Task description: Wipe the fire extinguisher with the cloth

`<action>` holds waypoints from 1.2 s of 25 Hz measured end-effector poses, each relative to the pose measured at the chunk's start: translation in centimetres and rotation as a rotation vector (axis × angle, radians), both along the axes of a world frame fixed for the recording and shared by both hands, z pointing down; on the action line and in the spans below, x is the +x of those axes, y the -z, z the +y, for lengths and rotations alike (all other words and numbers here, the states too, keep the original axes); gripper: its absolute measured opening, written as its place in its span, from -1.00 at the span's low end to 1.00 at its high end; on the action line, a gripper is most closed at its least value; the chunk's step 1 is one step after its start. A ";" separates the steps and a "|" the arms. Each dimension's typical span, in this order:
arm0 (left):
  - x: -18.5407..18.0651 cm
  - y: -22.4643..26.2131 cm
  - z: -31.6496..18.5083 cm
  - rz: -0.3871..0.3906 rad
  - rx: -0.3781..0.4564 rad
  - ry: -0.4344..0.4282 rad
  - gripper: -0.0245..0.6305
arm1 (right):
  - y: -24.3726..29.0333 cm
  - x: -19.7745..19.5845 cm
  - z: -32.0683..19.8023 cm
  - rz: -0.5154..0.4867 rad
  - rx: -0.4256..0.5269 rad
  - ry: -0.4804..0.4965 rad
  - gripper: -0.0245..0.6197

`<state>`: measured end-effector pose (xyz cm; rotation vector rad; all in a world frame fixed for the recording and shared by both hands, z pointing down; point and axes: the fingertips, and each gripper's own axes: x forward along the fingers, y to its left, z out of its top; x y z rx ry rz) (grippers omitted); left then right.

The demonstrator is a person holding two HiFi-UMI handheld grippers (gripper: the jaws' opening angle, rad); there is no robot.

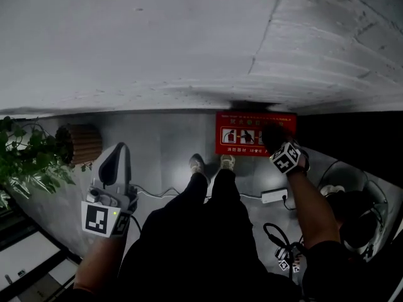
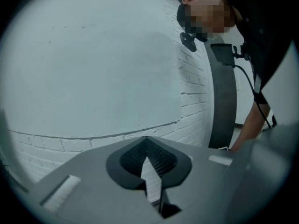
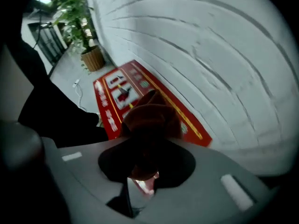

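Maroon cloth (image 3: pixel 149 120) clamped in right claw (image 3: pixel 145 169) — loose bunch may slip mid-wipe; left claw (image 2: pixel 148 150) together, empty.

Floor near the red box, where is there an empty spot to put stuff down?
Bare floor lies between the wicker pot and the red box. Right of the shoes it is crowded: power strip, cables.

White painted brick wall (image 1: pixel 157 36), grey floor (image 1: pixel 157 150), leafy potted plant (image 1: pixel 25 156) at left.
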<state>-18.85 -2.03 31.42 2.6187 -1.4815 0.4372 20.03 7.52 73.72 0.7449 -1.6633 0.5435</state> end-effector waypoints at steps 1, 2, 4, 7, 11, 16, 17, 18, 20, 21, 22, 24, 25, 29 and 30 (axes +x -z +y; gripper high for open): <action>-1.1 0.0 0.1 -0.006 0.006 0.030 -0.93 | 0.4 -3.7 -0.7 -0.041 0.015 0.076 -0.65; -2.0 0.1 0.2 -0.012 0.009 0.060 -0.93 | 0.7 -7.7 -1.4 -0.082 0.027 0.152 -0.65; -3.6 0.4 0.9 -0.030 0.010 0.107 -0.93 | 0.8 -15.6 -2.4 -0.156 0.039 0.289 -0.65; -5.2 1.0 1.9 -0.072 0.014 0.143 -0.93 | -0.5 -24.0 -2.4 -0.199 -0.002 0.441 -0.65; -7.7 1.3 2.7 -0.106 0.011 0.201 -0.93 | -3.6 -25.8 0.1 -0.154 -0.135 0.473 -0.65; -7.9 1.4 2.0 -0.077 0.026 0.210 -0.93 | -3.8 -20.7 2.2 -0.156 -0.134 0.369 -0.66; -7.2 1.3 1.7 -0.059 0.028 0.193 -0.93 | -3.7 -19.1 2.7 -0.144 -0.128 0.343 -0.66; -6.4 1.2 1.5 -0.038 0.029 0.174 -0.93 | -3.7 -17.4 3.3 -0.131 -0.122 0.316 -0.66; -5.1 1.0 1.0 -0.017 0.024 0.137 -0.93 | -3.7 -13.6 4.7 -0.096 -0.120 0.260 -0.66; -4.5 0.7 0.6 -0.014 0.023 0.117 -0.93 | -3.8 -11.5 5.5 -0.074 -0.124 0.223 -0.66; -3.8 0.4 0.0 -0.005 0.023 0.097 -0.93 | -3.8 -9.1 6.2 -0.047 -0.134 0.183 -0.66; -2.1 -0.2 -0.9 0.025 0.022 0.060 -0.93 | -4.0 -4.0 7.8 0.020 -0.172 0.112 -0.66; -1.4 -0.5 -1.1 0.036 0.020 0.045 -0.93 | -4.2 -1.5 8.8 0.058 -0.203 0.078 -0.66; -0.3 -1.1 -1.1 0.040 0.017 0.004 -0.93 | -3.8 5.7 11.4 0.129 -0.255 -0.089 -0.66; -0.5 -1.2 -1.0 0.041 0.014 0.010 -0.93 | -3.2 6.2 11.0 0.120 -0.225 -0.099 -0.66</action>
